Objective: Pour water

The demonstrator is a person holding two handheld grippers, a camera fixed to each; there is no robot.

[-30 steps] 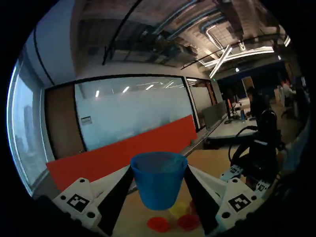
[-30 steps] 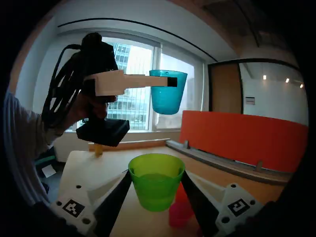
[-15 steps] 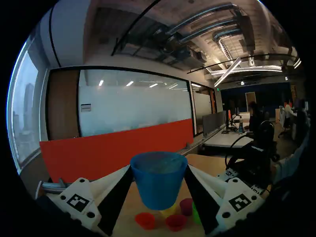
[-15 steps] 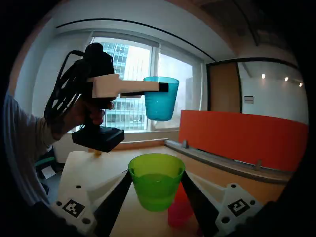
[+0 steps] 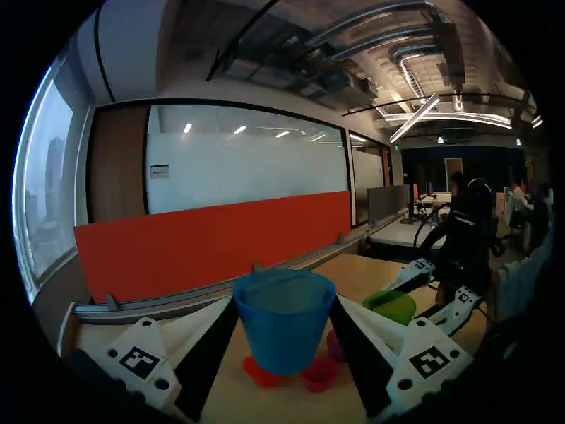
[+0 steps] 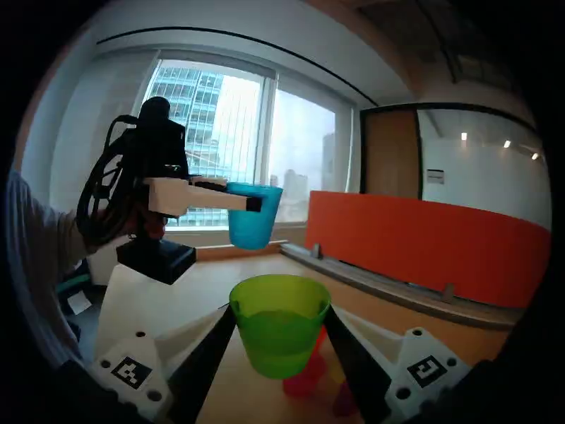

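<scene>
The left tool (image 5: 284,305) clamps a blue cup (image 5: 284,336), upright above the worktop (image 5: 282,404). The right tool (image 6: 280,314) clamps a part-filled green cup (image 6: 279,343), lower and nearby.

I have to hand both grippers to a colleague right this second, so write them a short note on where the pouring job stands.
Left gripper: shut on the blue cup, upright, held above the table.
Right gripper: shut on the green cup, upright, partly filled with liquid.
Small red cups sit on the table beneath.
Done: both cups gripped and in the air, apart from each other.
Left: the pour itself; nothing is tilted yet. Whether the blue cup holds anything is unclear.
</scene>
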